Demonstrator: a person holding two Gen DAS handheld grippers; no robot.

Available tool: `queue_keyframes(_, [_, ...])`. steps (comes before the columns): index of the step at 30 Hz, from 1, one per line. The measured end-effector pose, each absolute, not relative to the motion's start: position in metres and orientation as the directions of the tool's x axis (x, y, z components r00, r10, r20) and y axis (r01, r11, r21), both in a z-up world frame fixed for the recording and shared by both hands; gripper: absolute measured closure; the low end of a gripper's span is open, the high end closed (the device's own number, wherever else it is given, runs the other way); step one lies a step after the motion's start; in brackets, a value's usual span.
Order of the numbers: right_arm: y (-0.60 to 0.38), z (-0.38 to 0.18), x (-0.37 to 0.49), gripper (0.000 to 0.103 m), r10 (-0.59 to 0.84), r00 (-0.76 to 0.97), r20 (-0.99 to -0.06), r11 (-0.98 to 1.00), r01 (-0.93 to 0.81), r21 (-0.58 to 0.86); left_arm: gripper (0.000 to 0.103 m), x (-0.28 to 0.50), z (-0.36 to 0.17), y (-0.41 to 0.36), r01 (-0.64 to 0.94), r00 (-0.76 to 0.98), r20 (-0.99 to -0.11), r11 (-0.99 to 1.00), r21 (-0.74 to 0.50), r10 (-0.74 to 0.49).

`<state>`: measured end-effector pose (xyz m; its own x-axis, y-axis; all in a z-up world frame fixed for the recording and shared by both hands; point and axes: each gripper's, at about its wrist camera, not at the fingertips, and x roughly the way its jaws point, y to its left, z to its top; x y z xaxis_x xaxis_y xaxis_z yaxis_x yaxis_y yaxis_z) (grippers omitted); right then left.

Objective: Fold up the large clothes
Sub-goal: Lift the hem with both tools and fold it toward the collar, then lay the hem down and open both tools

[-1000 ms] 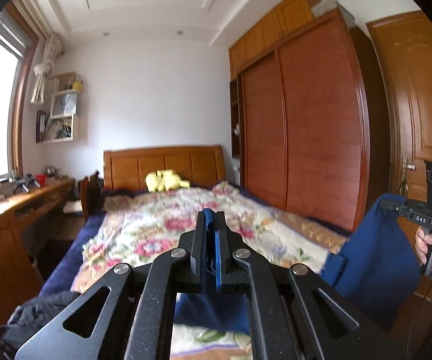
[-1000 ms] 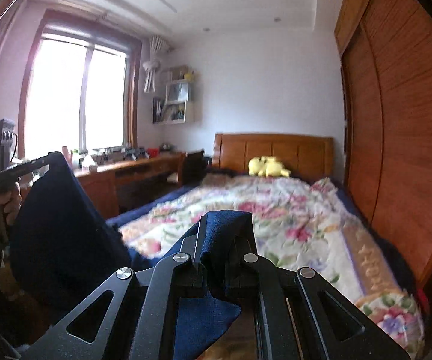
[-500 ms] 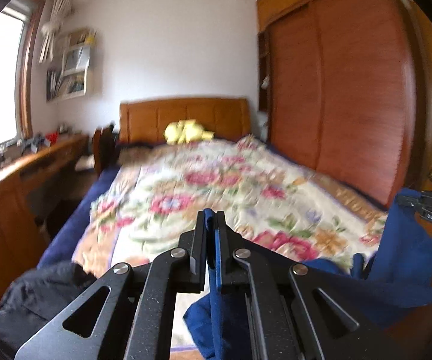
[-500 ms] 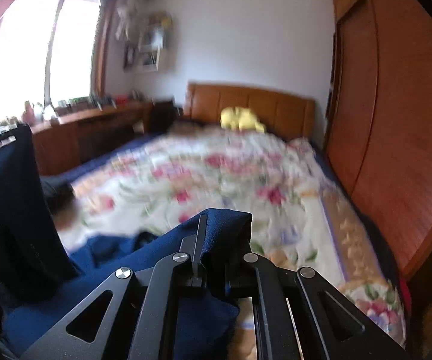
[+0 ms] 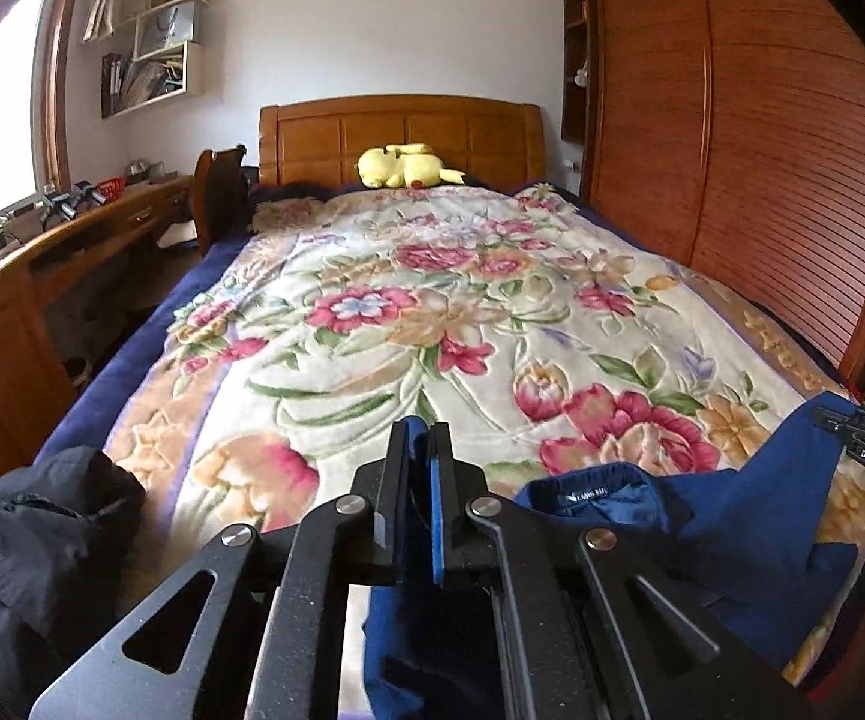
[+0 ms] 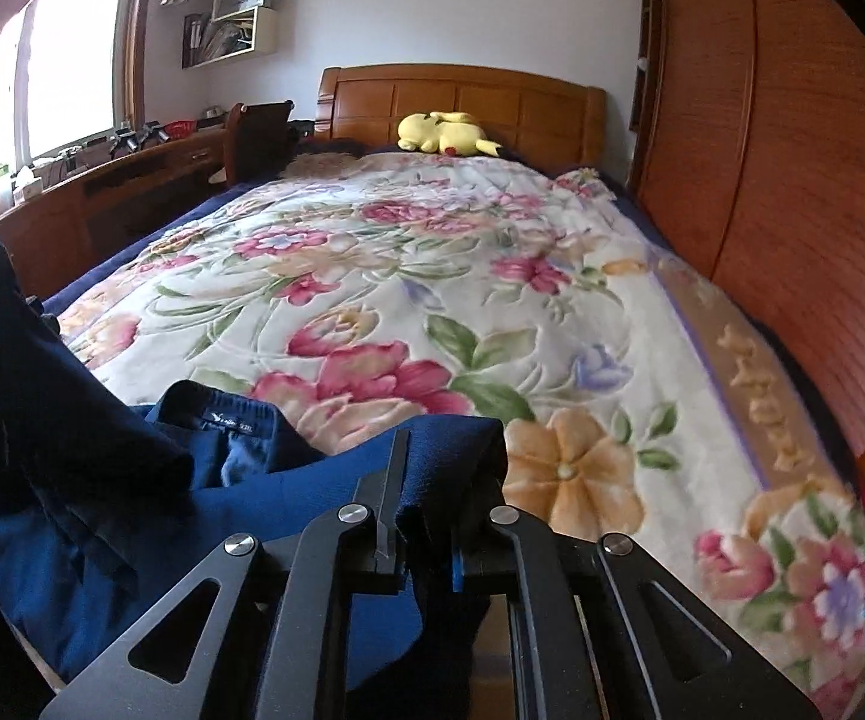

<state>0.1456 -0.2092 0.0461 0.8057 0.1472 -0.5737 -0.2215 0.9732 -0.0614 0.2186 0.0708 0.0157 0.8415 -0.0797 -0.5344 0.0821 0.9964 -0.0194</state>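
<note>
Navy garment (image 6: 324,480) sags between both claws, waistband label showing.

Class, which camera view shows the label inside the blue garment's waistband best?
The right wrist view: the label sits close, its white print visible. The left wrist view shows the same label smaller and farther off, on the blue garment.

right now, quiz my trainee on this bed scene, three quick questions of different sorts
1. True or false: the navy garment lies fully flat on the floral blanket.
2. What sits by the headboard? A) yellow plush toy B) folded towel C) laptop
3. Fill in: the left gripper has its jaws shut on the ____.

Key:
1. False; both grippers hold it up at the foot of the bed, the right gripper included.
2. A, the yellow plush toy.
3. Navy garment.
</note>
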Motion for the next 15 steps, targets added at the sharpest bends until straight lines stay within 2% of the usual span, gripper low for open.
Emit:
queue_keyframes(2, [-0.209, 0.036, 0.142, 0.087, 0.145, 0.806, -0.574, 0.972, -0.224, -0.069, 0.098, 0.215, 0.011, 0.068, 0.094, 0.838, -0.54, 0.996, -0.005, -0.082])
queue_keyframes(5, [-0.211, 0.027, 0.136, 0.077, 0.15, 0.799, -0.582, 0.969, -0.236, -0.075, 0.092, 0.207, 0.008, 0.064, 0.103, 0.84, -0.536, 0.994, 0.019, -0.077])
queue_keyframes(6, [-0.213, 0.024, 0.133, 0.07, 0.152, 0.801, -0.579, 0.967, -0.24, -0.079, 0.089, 0.203, 0.008, 0.063, 0.115, 0.842, -0.532, 0.993, 0.018, -0.088])
queue_keyframes(8, [-0.212, 0.023, 0.126, 0.061, 0.157, 0.806, -0.57, 0.964, -0.251, -0.09, 0.083, 0.195, 0.009, 0.061, 0.134, 0.845, -0.523, 0.991, 0.004, -0.112])
queue_keyframes(10, [-0.21, 0.02, 0.125, 0.055, 0.155, 0.806, -0.571, 0.96, -0.259, -0.104, 0.071, 0.186, 0.01, 0.059, 0.161, 0.848, -0.509, 0.987, -0.012, -0.144])
queue_keyframes(14, [-0.203, 0.014, 0.115, 0.052, 0.187, 0.801, -0.569, 0.952, -0.291, -0.097, 0.061, 0.168, 0.008, 0.054, 0.204, 0.853, -0.485, 0.979, -0.031, -0.193])
queue_keyframes(15, [-0.201, 0.012, 0.113, 0.051, 0.197, 0.796, -0.572, 0.95, -0.3, -0.091, 0.051, 0.164, 0.005, 0.053, 0.214, 0.852, -0.481, 0.976, -0.042, -0.208])
